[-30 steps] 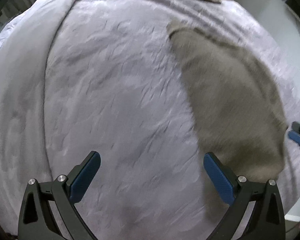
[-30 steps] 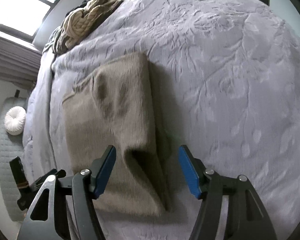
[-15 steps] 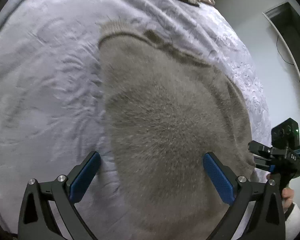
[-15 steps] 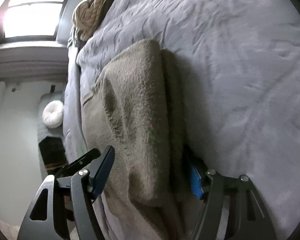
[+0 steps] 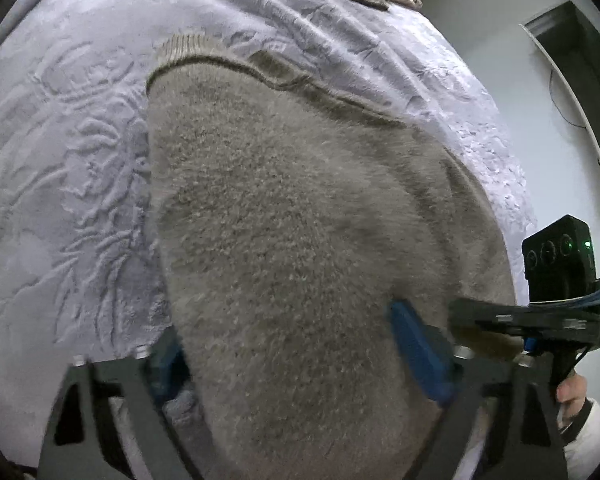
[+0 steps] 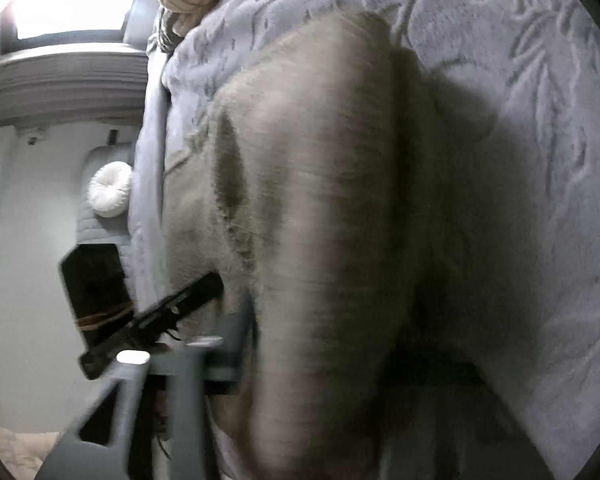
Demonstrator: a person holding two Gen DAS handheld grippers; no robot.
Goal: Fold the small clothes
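Sweater (image 5: 292, 248) between both closing jaws

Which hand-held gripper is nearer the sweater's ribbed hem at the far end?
Neither clearly. The left hand-held gripper and the right hand-held gripper are both closing over the near edge of the taupe sweater, opposite the ribbed hem.

You won't find any words, numbers or labels to read here. The only sign is a small green light glowing on the black camera box (image 5: 559, 258) that sits on your other gripper.
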